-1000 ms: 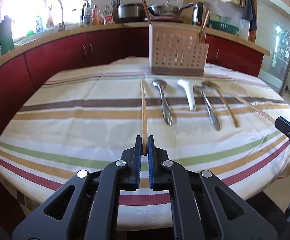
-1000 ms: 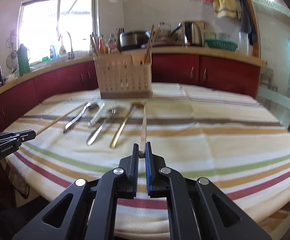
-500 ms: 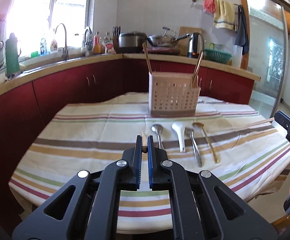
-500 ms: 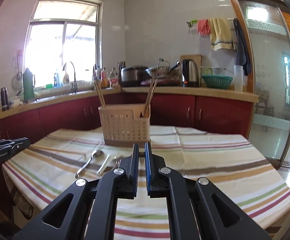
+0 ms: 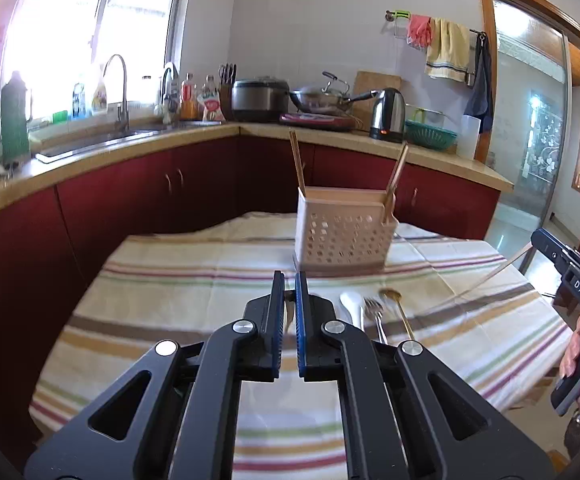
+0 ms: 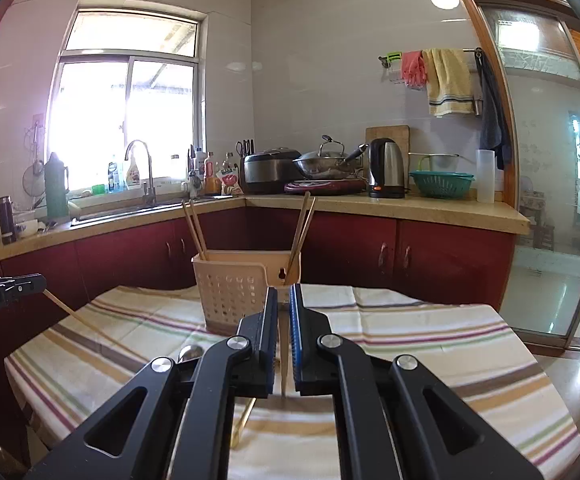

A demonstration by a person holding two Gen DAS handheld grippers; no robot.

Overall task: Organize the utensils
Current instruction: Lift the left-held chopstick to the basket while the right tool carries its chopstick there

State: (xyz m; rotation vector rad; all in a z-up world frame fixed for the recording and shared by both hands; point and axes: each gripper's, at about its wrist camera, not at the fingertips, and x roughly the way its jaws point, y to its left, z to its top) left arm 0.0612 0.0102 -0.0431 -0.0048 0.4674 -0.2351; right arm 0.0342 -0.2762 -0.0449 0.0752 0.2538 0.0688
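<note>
A beige perforated utensil basket (image 5: 344,236) (image 6: 237,288) stands on the striped table, with chopsticks (image 6: 300,232) leaning in it. My left gripper (image 5: 287,292) is shut on a wooden chopstick (image 5: 287,320), raised above the table. My right gripper (image 6: 283,304) is shut on another chopstick (image 6: 284,368), also lifted; the stick shows in the left wrist view (image 5: 490,276). A white spoon (image 5: 350,306), a fork (image 5: 374,308) and a gold spoon (image 5: 396,304) lie on the cloth before the basket. A metal spoon (image 6: 189,352) lies partly hidden.
The striped tablecloth (image 5: 193,280) covers a round table. Red cabinets (image 5: 129,192) and a counter with a sink, pots and a kettle (image 5: 388,114) run behind. A glass door (image 6: 550,200) stands at right. The left gripper shows in the right wrist view (image 6: 5,292).
Both grippers have lifted their chopsticks off the table and risen, tilting the views up toward the basket and kitchen wall.
</note>
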